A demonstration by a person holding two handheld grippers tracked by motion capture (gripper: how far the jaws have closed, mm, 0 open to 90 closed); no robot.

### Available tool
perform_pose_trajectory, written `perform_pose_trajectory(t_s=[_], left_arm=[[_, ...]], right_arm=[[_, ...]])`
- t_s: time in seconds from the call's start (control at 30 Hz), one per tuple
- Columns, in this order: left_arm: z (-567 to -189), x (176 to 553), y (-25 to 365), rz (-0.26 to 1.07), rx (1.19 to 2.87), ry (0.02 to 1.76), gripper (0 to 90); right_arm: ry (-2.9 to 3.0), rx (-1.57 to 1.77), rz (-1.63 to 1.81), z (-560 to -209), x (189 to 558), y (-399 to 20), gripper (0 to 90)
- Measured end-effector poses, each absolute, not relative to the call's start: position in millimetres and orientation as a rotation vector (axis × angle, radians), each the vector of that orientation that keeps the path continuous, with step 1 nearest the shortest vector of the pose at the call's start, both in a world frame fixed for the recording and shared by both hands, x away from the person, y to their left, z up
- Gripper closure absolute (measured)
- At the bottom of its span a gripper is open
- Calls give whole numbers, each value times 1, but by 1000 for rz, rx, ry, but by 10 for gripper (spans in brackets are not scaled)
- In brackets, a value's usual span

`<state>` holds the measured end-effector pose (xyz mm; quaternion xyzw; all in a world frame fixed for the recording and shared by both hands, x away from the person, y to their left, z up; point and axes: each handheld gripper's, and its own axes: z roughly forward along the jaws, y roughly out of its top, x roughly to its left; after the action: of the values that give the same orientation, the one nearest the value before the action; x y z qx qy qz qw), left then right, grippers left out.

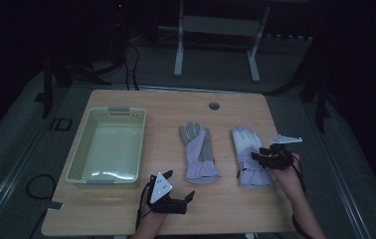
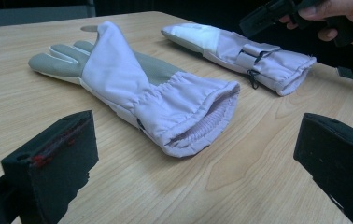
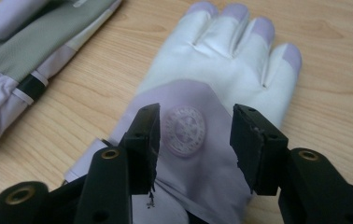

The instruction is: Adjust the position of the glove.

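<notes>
- At the right of the high view, my right gripper [image 1: 270, 158] hangs over the cuff half of the right-hand glove [image 1: 248, 155], which lies flat on the tabletop [image 1: 226, 209] with its fingertips toward the top of the frame and its cuff toward the bottom.
- Seen from the right gripper view, the fingers [image 3: 144, 140] stand apart, holding nothing, one on each side of the round badge [image 3: 184, 130] on the back of that glove [image 3: 221, 60]. They straddle the glove across its width, so its long axis runs straight up the frame between them.
- I cannot tell whether the fingers touch the fabric yet or sit just above it.
- Near the bottom centre of the high view, my left gripper [image 1: 168, 199] rests low, near the tabletop edge, below and a little left of the other glove [image 1: 199, 153].
- Through the left gripper view its fingers [image 2: 55, 163] are spread wide and empty. The open cuff [image 2: 202, 121] of the nearer glove faces them, near the middle of the frame, with the palm end running off to the upper left.
- Both gloves lie side by side, apart, with roughly parallel axes. A pale green basket [image 1: 107, 145] stands left of centre, well apart from the right-hand glove.
- My read: the right gripper is by far the nearer to its glove, and the next move is a short drop and pinch across the width at the badge. A thick, slippery fabric could bunch or slide out of a shallow pinch.
</notes>
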<state>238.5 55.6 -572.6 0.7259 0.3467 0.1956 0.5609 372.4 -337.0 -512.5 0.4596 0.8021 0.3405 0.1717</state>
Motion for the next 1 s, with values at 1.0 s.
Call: perform_pose_trajectory(t_s=[1.0], left_arm=[[-573, 239, 56, 455, 1709, 820, 0]], right_arm=[[2254, 1412, 1009, -520, 368, -333, 806]])
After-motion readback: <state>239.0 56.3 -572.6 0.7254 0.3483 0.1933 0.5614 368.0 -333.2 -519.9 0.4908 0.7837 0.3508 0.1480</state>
